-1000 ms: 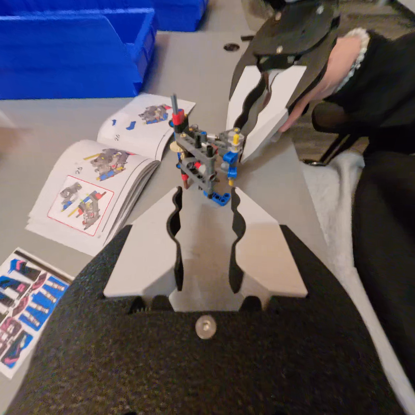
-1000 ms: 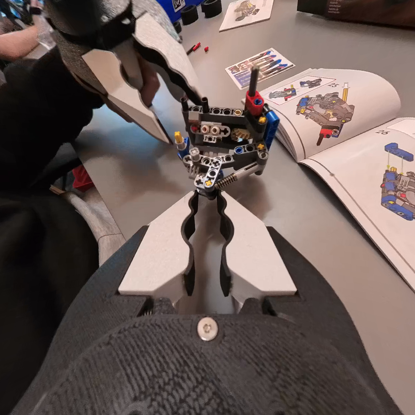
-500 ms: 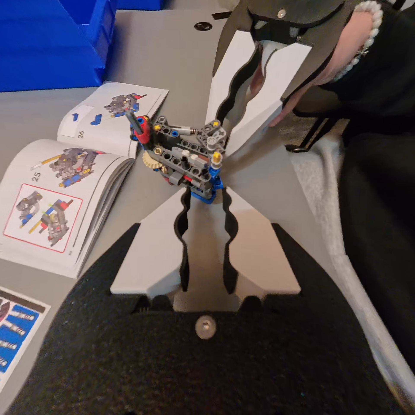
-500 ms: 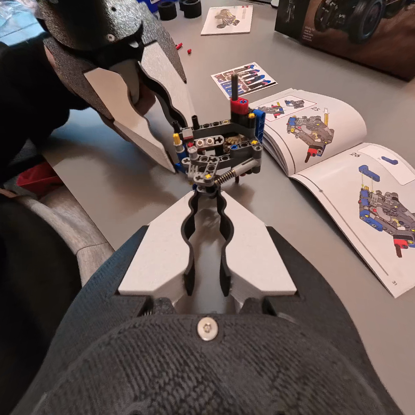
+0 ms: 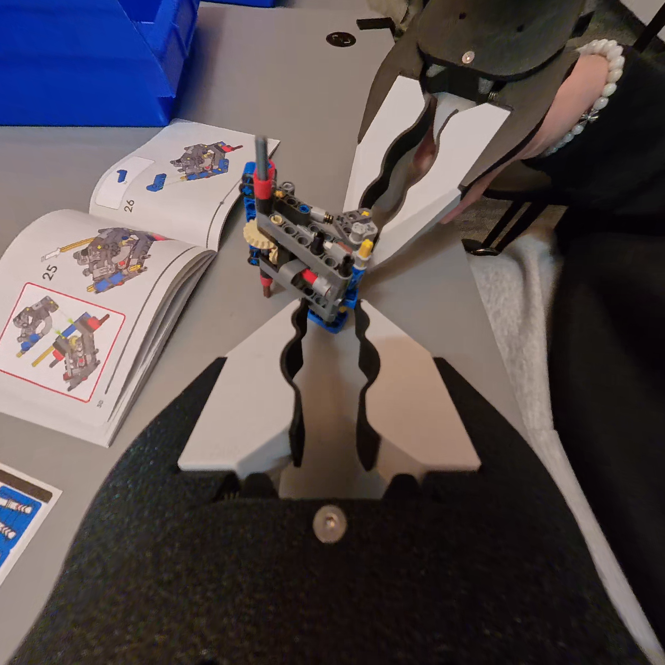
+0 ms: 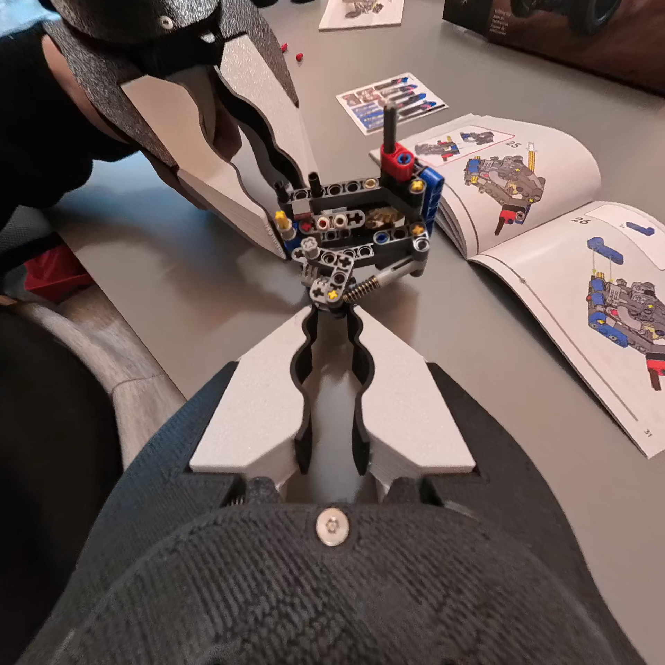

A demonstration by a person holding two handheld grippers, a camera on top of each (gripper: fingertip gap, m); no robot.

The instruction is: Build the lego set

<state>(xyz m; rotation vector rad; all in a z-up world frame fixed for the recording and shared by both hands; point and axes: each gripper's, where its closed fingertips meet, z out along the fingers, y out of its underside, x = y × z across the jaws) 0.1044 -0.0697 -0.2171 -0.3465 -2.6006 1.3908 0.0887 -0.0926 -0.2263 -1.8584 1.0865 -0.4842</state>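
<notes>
A partly built lego assembly (image 5: 306,244) of grey, black and blue beams, with a tan gear, a spring shock and a dark axle in a red connector, stands upright low over the grey table (image 5: 288,90). My left gripper (image 5: 329,309) is shut on the blue beam at its near bottom end. My right gripper (image 6: 333,309) is shut on the grey angled piece by the spring. The assembly also shows in the right wrist view (image 6: 360,223). Each gripper appears opposite in the other's view: the right one (image 5: 372,216), the left one (image 6: 279,234).
An open instruction booklet (image 5: 108,273) lies left of the assembly, also in the right wrist view (image 6: 539,216). A sticker sheet (image 6: 392,100), two small red parts (image 6: 291,52), a dark box (image 6: 575,36) and blue bins (image 5: 82,61) surround it. The table edge (image 5: 503,360) runs beside a person in black. Both grippers' tips are close together, under 4 cm apart.
My left gripper narrowed from open onto the blue beam. The assembly tipped over to one side half a second ago and now stands upright again, still held by my right gripper.
</notes>
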